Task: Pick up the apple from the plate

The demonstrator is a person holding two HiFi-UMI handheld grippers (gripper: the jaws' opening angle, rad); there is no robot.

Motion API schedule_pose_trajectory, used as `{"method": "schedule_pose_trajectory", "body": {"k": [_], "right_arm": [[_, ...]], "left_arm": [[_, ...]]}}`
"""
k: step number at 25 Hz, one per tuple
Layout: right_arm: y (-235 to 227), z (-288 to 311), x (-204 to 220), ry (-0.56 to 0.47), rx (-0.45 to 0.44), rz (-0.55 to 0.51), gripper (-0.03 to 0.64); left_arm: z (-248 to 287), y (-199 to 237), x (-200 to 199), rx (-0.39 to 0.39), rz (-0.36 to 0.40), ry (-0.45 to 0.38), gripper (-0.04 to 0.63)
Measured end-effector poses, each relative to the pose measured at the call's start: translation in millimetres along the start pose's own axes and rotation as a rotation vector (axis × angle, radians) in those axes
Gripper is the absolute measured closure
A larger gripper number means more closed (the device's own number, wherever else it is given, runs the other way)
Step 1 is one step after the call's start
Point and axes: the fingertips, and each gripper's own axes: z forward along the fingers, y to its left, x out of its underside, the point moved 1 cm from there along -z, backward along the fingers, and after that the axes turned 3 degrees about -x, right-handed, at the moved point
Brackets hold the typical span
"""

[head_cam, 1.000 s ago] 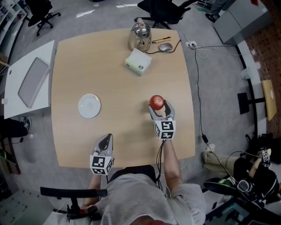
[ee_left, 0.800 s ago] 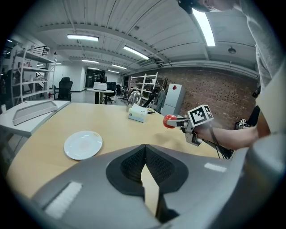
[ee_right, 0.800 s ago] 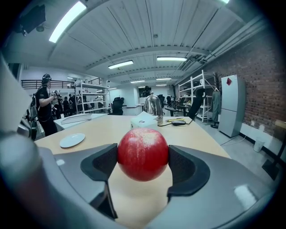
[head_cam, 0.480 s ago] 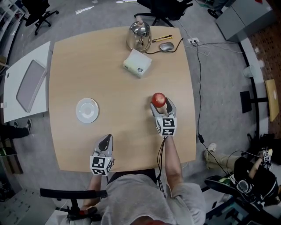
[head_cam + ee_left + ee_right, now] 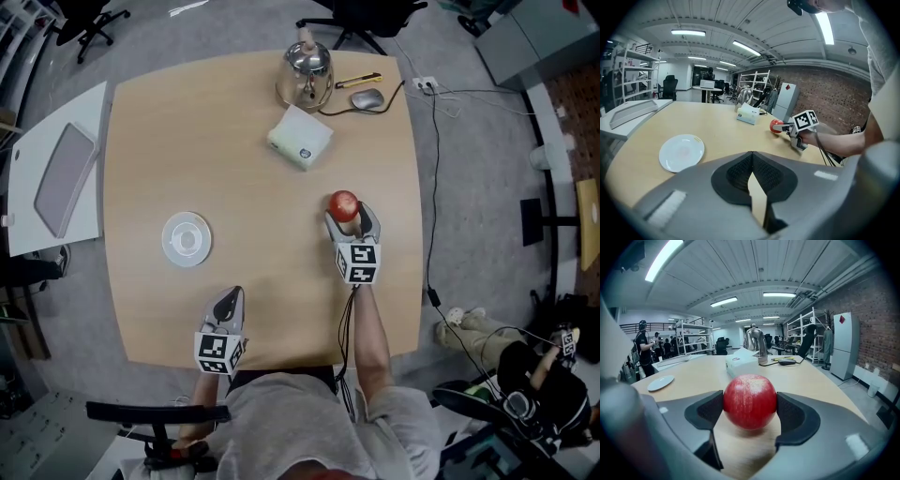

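Wooden table (image 5: 253, 112) carries a white plate (image 5: 187, 238) left of centre; left gripper (image 5: 228, 296) sits at the near edge, jaws pressed together on nothing; right gripper (image 5: 346, 217) is clamped on the red apple (image 5: 344, 202), well apart from the plate, toward the table's right side.

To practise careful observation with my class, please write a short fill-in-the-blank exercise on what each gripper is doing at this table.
1. The right gripper is clamped on a red ____.
2. The left gripper has its jaws closed on ____.
3. The white plate lies nearer the ____ gripper.
Missing words: apple; nothing; left.
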Motion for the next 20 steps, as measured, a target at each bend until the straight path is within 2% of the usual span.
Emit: {"method": "schedule_pose_trajectory", "body": {"k": [4,14,20], "right_arm": [[-4.6,13.7,2.2,0.004,-0.007,-0.001,0.255],[-8.7,27.9,4.6,0.023,0.0,-0.077,0.253],[-15.0,29.6,7.2,0.015,0.004,-0.039,0.252]], "left_arm": [[7.1,2.6,3.6,-0.013,-0.008,0.012,0.575],[21.1,-0.9,-1.7,-0.009,-0.003,0.023,0.575],[21.3,-5.2,0.3,-0.01,0.005,0.032,0.575]]}}
